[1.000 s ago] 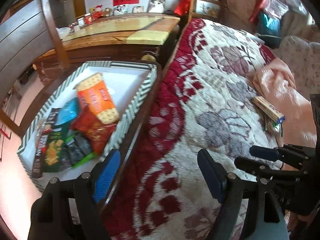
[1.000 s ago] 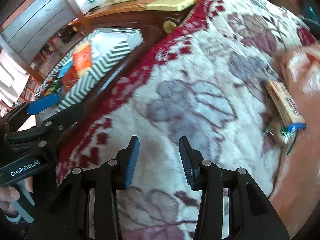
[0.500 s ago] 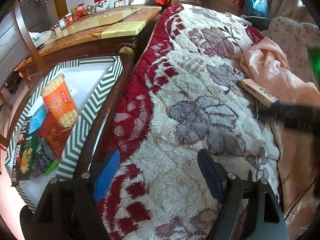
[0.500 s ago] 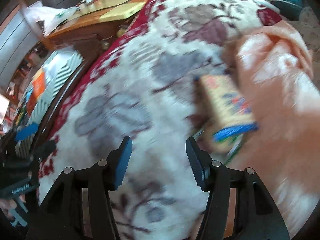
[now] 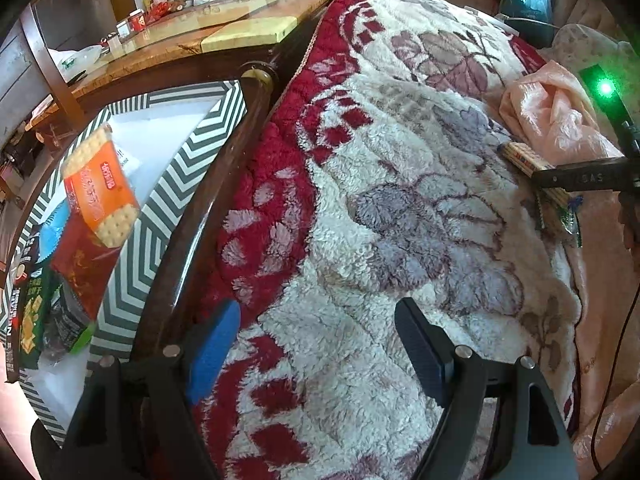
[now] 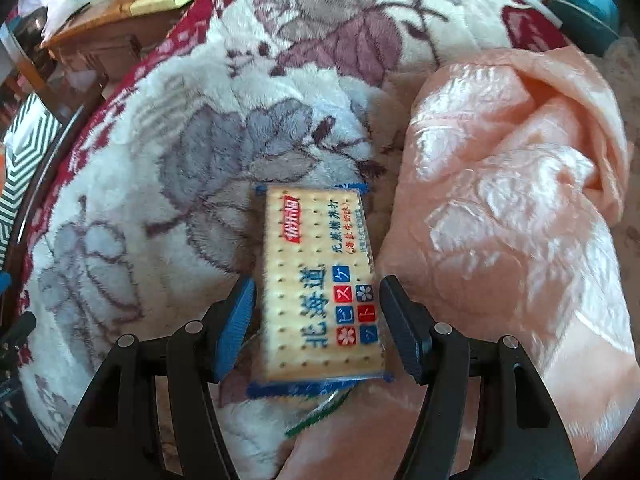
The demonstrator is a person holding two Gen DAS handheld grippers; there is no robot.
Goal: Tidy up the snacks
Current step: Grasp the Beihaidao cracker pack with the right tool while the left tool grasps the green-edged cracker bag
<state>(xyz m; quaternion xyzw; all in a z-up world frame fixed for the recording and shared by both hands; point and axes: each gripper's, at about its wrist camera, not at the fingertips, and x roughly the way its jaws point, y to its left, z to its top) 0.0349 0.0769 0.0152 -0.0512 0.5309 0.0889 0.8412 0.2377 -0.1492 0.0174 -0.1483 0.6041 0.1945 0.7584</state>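
A blue-edged cracker pack [image 6: 318,280] lies on the floral blanket [image 6: 168,152], with a green wrapper partly under it. My right gripper [image 6: 318,324] is open, its jaws on either side of the pack's near end, not closed on it. In the left wrist view the same pack [image 5: 528,164] lies at the far right, partly hidden by the right gripper's body. My left gripper [image 5: 316,344] is open and empty above the blanket. A chevron-rimmed tray [image 5: 172,184] at the left holds an orange cracker pack [image 5: 100,188], a red pack [image 5: 84,268] and green packs [image 5: 32,316].
A pink satin cloth [image 6: 508,184] lies bunched right of the blue pack. A dark wooden rail [image 5: 224,184] separates the tray from the blanket. A wooden table [image 5: 200,36] with small items stands behind. Bags sit at the far right.
My right gripper moved right and forward over the blanket and now straddles the blue cracker pack, with its jaws wider. My left gripper swung right, away from the tray.
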